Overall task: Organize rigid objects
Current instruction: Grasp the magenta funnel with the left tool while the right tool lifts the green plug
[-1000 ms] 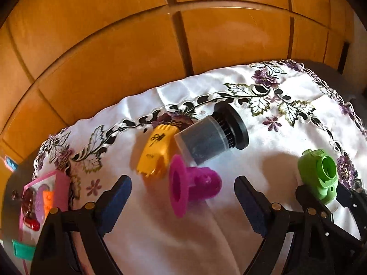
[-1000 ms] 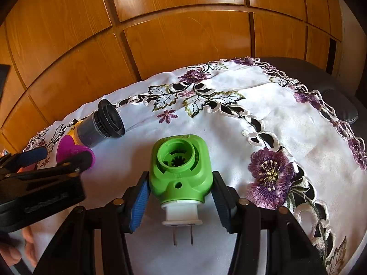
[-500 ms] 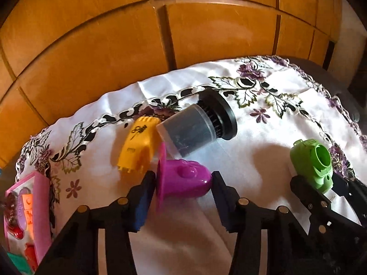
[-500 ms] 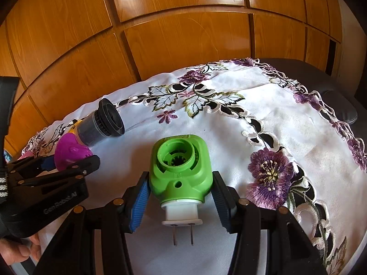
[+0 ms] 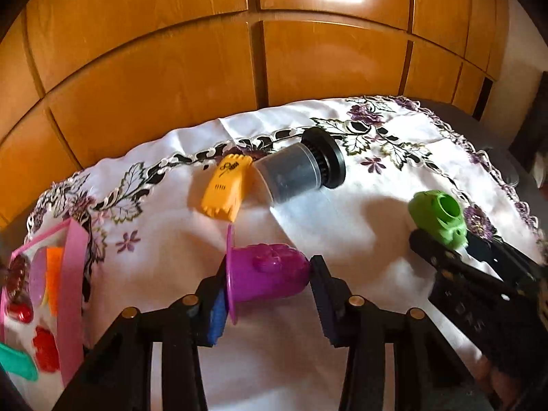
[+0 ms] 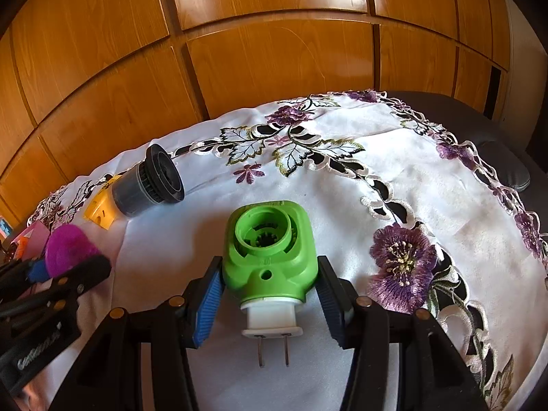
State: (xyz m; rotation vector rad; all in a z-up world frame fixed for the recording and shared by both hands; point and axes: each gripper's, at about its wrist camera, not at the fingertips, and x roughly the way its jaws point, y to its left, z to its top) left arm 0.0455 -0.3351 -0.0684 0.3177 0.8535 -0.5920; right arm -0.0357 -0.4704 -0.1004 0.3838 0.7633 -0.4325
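Purple cup [image 5: 270,275] lying sideways, rim left | left jaws closing on it | right jaws clamp green plug [image 6: 269,253], prongs rearward

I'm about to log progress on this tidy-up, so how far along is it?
Done: a few small items already sit in the pink tray. In hand: the left gripper is closing on the purple piece, and the right gripper grips the green plug-in unit; both still rest on the tablecloth. Left: the yellow piece and the grey jar lie loose.
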